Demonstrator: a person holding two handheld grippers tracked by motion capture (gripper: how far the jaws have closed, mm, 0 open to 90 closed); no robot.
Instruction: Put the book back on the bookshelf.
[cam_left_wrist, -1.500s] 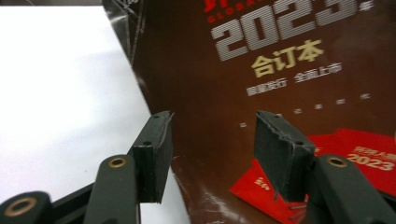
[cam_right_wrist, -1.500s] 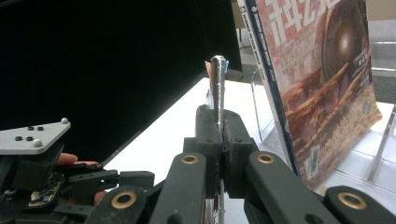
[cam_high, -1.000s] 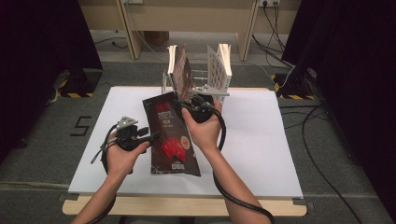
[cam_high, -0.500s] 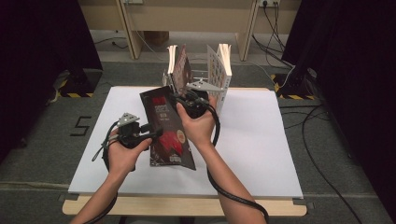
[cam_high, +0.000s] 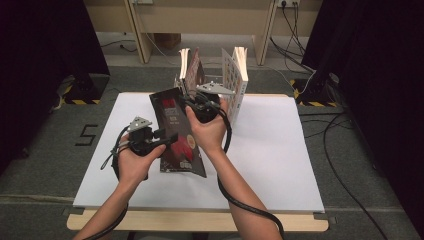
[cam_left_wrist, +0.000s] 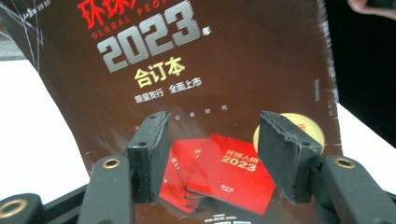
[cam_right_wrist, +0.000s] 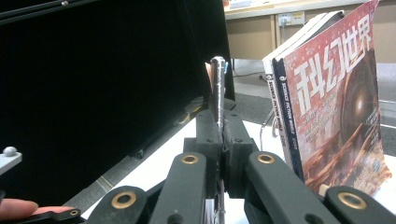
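Dark magazine cover (red booklets printed low) behind the left gripper's parted jaws.

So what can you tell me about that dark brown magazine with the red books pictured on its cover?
The dark brown glossy magazine is thin and flexible, with a big silver "2023", red and yellow Chinese print, pictured red booklets and a gold seal on its cover. It is tilted up above the white table top, top edge raised toward the wire rack of magazines. The right gripper is shut on its upper edge; the left gripper faces the cover with jaws open.
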